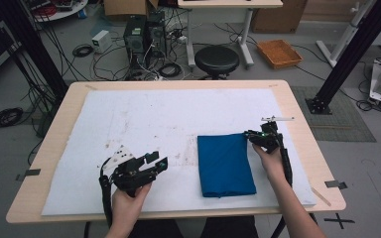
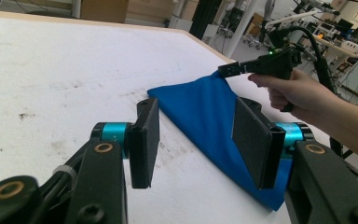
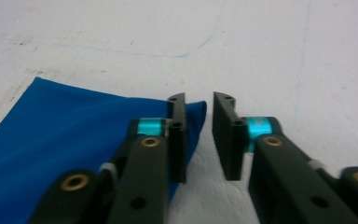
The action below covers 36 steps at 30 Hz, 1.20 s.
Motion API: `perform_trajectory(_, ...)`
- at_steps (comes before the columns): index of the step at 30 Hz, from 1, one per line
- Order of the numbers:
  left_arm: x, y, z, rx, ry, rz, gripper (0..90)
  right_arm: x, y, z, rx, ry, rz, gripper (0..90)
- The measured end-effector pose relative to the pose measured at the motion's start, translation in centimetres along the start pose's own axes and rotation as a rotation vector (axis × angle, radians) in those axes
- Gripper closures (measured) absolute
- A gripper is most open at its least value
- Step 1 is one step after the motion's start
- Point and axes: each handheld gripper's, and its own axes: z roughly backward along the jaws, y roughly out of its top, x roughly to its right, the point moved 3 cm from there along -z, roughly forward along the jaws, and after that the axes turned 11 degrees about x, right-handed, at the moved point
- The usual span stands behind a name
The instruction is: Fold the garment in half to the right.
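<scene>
Here we see a folded blue cloth (image 1: 225,164) lying flat on the white sheet (image 1: 144,119) that covers the bench (image 1: 297,124), toward its right half and close to the near edge. The right hand-held gripper (image 1: 252,135) sits at the cloth's far right corner. In the right gripper view its jaws stand a narrow gap apart, and the cloth's corner (image 3: 193,112) lies beside and partly behind the left jaw rather than squeezed between the pads; how much of the corner that jaw hides we cannot tell. In the left gripper view the corner seems lifted a little toward the gripper's tip, though the contact itself is too small to make out.

The left hand-held gripper (image 1: 156,161) is held well to the left of the cloth, its jaws wide apart with nothing between them. The near end of the cloth is cut off behind its right jaw in its own view.

The white sheet is scuffed and stained with grey marks. Beyond the bench stand a black round stool (image 1: 217,59), computer towers (image 1: 141,32) amid tangled cables on the grey floor, and an orange tray (image 1: 279,53).
</scene>
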Motion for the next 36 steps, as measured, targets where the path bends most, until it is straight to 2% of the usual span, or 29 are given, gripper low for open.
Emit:
perform_trajectory(3,-0.1,0.0,0.0,-0.001,-0.001,-0.002,51.2,-0.2,-0.2,1.7,0.027,0.002,-0.008,65.9)
perform_trajectory(6,-0.1,0.1,0.0,0.000,-0.004,-0.007,50.9,-1.2,-1.2,4.1,0.046,0.044,-0.008,63.3)
perform_trajectory(9,-0.2,0.1,-0.1,0.002,-0.005,-0.003,50.6,-2.7,-3.2,7.1,0.049,0.112,0.000,62.7)
perform_trajectory(11,-0.2,0.1,-0.1,0.005,-0.006,-0.002,49.9,-3.9,-5.2,9.3,0.038,0.157,0.008,62.6)
perform_trajectory(13,-0.2,0.2,-0.2,0.005,-0.012,-0.005,49.1,-4.6,-6.7,10.6,0.031,0.174,0.010,63.0)
perform_trajectory(16,-0.2,0.3,-0.3,0.010,-0.009,-0.004,47.1,-5.3,-8.6,11.7,-0.001,0.182,0.033,69.3)
perform_trajectory(18,-0.3,0.4,-0.3,0.014,-0.005,-0.003,45.8,-5.6,-9.3,12.0,-0.033,0.180,0.077,77.9)
perform_trajectory(21,-0.6,0.6,-0.1,0.016,0.001,-0.012,45.1,-5.6,-9.9,12.0,-0.051,0.182,0.105,89.9)
perform_trajectory(26,-1.2,1.0,0.2,0.013,0.010,-0.029,42.5,-5.2,-9.9,12.5,-0.039,0.167,0.118,89.7)
perform_trajectory(29,-1.9,1.7,0.5,0.006,-0.005,-0.056,39.3,-5.1,-9.4,12.9,-0.003,0.178,0.112,71.9)
perform_trajectory(31,-2.6,2.3,0.6,-0.005,-0.004,-0.073,38.1,-4.9,-8.5,13.2,0.040,0.185,0.134,66.5)
perform_trajectory(34,-4.0,3.6,0.8,0.005,0.025,-0.101,37.8,-4.4,-6.8,13.0,0.091,0.187,0.160,54.9)
perform_trajectory(36,-5.0,4.6,1.0,0.015,0.047,-0.147,37.9,-3.8,-5.4,12.5,0.112,0.181,0.167,50.2)
